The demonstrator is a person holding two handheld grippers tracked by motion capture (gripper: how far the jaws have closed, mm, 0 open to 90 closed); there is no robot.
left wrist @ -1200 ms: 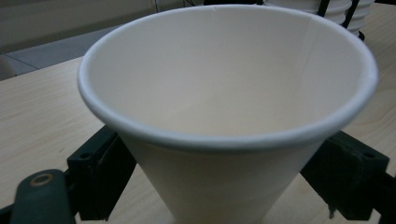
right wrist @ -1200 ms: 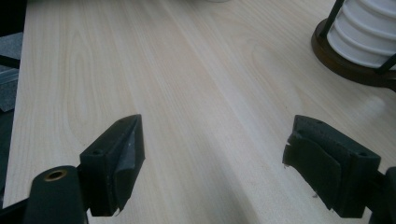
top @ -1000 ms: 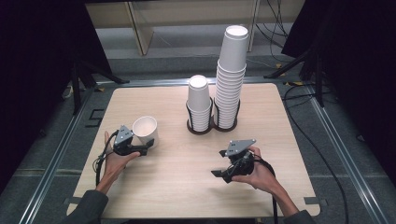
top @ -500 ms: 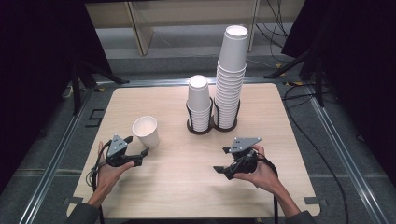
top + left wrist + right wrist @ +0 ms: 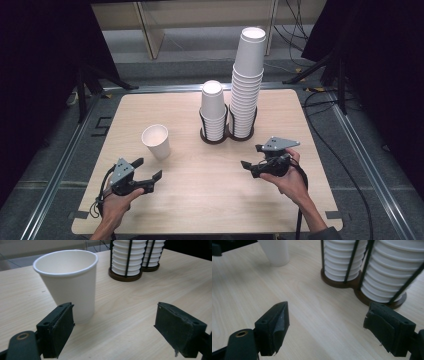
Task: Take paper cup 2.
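— Is there any writing to read here?
— No. The white paper cup [image 5: 156,141], the stacked cups [image 5: 247,85] in their holder and the wooden table [image 5: 210,200] are all plain, with no labels, brands, numbers or signs.

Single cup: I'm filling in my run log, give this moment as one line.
single cup: upright on table, untouched | left gripper: open, empty | right gripper: open, empty | cup stacks: two, in holder

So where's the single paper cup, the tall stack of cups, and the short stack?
Single paper cup [image 5: 156,142]: high view, on its side wall.
Tall stack of cups [image 5: 248,82]: high view, mid-stack.
Short stack of cups [image 5: 126,257]: left gripper view, on the stacked rims.
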